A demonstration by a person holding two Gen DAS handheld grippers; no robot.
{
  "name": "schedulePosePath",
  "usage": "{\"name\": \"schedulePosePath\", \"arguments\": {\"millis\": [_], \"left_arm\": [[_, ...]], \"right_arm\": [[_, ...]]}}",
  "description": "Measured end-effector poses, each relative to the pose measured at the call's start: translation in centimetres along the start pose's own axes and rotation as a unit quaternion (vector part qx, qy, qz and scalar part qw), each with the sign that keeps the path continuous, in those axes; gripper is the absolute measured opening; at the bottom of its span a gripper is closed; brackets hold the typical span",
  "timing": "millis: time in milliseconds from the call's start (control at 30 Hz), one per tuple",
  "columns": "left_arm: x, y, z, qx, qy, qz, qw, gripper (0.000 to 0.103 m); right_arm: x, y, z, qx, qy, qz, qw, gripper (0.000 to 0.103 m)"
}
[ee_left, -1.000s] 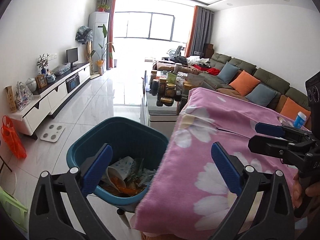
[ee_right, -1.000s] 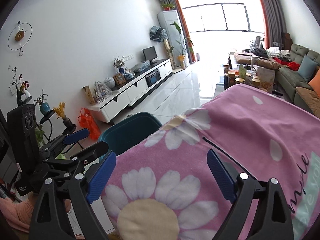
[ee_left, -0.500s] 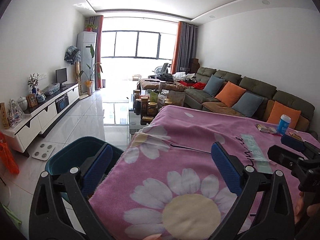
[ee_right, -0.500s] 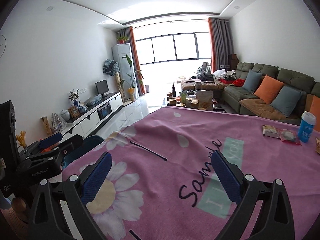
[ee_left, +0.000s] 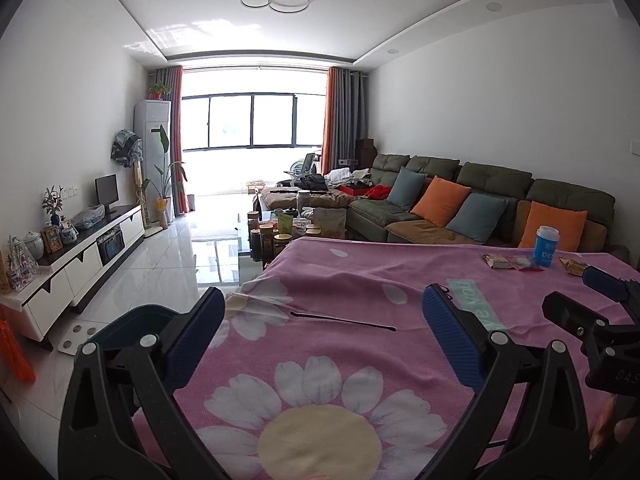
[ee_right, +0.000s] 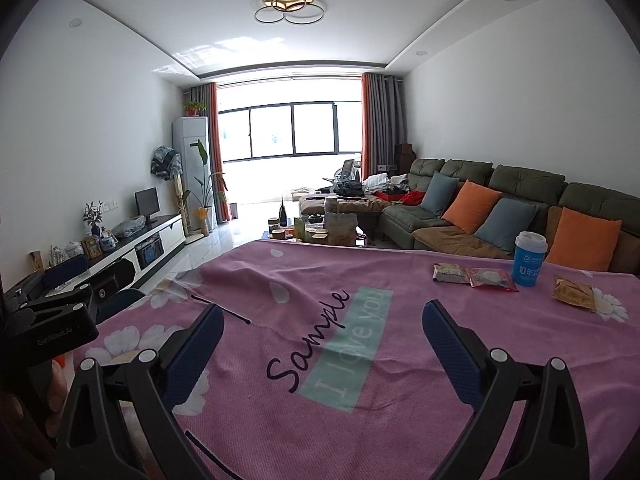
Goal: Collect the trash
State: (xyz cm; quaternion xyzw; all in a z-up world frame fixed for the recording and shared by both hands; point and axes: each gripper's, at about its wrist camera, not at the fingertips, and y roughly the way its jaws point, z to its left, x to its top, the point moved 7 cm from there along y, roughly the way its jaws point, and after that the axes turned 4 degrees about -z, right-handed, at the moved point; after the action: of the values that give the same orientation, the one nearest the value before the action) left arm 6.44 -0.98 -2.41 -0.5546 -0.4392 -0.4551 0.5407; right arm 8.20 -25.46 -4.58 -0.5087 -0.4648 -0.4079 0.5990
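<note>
Pink blanket [ee_right: 280, 280] covers the worktop; both grippers, left gripper [ee_left: 320, 336] and right gripper [ee_right: 323, 344], spread wide, empty. Wrappers [ee_right: 474, 276] and blue cup [ee_right: 529, 260] sit at 2 o'clock; teal bin [ee_left: 132, 326] mostly hidden at 9.

The teal bin [ee_left: 132, 322] beside the table's left edge shows only a slice of rim; the left gripper [ee_left: 320, 330] hides the rest and whatever lies inside. The right gripper [ee_left: 588, 300] is cut off by the left wrist view's right edge. Near the table's far right corner, print on the snack packets [ee_right: 474, 276] and blue cup [ee_right: 529, 260] is too small to read.
</note>
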Motion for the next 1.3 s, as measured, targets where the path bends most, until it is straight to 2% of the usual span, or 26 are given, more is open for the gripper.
{"name": "schedulePosePath", "arguments": {"millis": [700,1300], "left_arm": [[0.7,-0.5,-1.1,0.014,0.013,-0.018,0.9996,0.097],[0.8,-0.6,-0.5,0.020,0.007,-0.021,0.9995,0.097]], "right_arm": [[0.4,-1.2,-1.1,-0.016,0.012,-0.018,1.000,0.096],[0.8,-1.6,-1.2,-0.022,0.009,-0.022,0.999,0.096]]}}
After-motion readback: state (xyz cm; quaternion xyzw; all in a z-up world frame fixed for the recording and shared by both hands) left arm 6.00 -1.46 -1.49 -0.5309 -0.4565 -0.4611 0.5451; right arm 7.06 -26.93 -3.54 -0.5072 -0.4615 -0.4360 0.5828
